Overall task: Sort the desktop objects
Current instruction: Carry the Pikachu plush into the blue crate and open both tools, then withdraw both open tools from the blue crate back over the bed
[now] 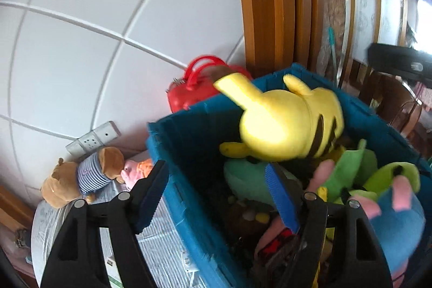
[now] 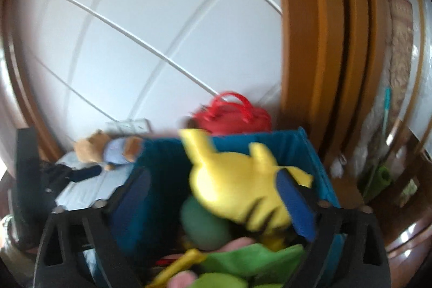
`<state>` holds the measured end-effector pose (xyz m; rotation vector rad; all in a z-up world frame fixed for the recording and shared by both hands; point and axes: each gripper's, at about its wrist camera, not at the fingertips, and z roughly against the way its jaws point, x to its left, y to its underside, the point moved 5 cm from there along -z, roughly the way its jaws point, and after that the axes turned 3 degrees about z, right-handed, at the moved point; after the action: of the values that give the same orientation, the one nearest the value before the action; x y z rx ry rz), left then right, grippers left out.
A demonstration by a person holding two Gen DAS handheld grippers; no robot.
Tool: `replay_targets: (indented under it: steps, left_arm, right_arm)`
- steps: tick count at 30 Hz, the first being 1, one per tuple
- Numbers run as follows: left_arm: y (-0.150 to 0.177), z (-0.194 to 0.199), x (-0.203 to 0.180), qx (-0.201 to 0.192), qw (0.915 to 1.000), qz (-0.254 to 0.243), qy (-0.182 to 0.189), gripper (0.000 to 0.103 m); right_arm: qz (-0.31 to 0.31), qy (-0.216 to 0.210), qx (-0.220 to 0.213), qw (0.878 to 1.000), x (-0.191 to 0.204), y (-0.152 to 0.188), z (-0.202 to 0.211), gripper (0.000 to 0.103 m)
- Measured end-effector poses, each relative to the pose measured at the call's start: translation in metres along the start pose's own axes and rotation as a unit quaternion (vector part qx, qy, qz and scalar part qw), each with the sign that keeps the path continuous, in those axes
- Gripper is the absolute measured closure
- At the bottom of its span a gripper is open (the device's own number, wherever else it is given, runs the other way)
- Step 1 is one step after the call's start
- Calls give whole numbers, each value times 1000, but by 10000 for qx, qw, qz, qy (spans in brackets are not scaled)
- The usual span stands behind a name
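One blue bin [image 1: 172, 153] holds one yellow plush [image 1: 286, 123] atop several green, pink and blue toys. Two brown plush bears [image 1: 81, 177] and one pink plush [image 1: 132, 172] lie beside it. One red bag [image 1: 194, 88] stands behind.

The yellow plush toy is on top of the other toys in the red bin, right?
Nearly. The yellow plush toy does lie on top of the other toys, but the bin is blue, not red. The left wrist view shows it; the red thing behind is a handbag.
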<state>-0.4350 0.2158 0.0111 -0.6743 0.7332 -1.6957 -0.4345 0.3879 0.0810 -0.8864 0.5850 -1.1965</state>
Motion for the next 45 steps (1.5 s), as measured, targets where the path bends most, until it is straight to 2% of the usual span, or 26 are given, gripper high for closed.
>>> replay_targets:
  steps: [8,10,13,18,29,34,38,42,45]
  left_arm:
    - [35,79,53,-507,9983,251,-148,26]
    - [48,99,72,-599,9975,313,-226,26]
    - [71,124,100,-697,9962,433,-305,25]
    - [126,152,134,-595,9960,535,-388,25]
    - [230,170,188,-138,9966,785,-194,25]
    - [269,166,212,34,9941,1065,-204,25]
    - [300,153,227,393,9901,1308,-315,25]
    - [324,138,241,722,9835,1572,-538,25]
    - [337,125,253,1054,9762,1776,-654,25]
  right_arm:
    - [96,-503,-803,9955,94,-6,80,0]
    - [146,-587,-894,9942,121,-3,93,0]
    - [266,-614,-996,9928,162,9,108,0]
    - [294,-462,-1021,9933,223,46,120,0]
    - [-56,-453,-558,9974,320,149,104,0]
    - [-72,-250,-342,9991,340,184,90,0]
    - [12,-70,-127,9999,347,208,70,1]
    - [65,-320,63,9994,357,227,48,1]
    - [-258,-657,494,9963,350,248,12,1]
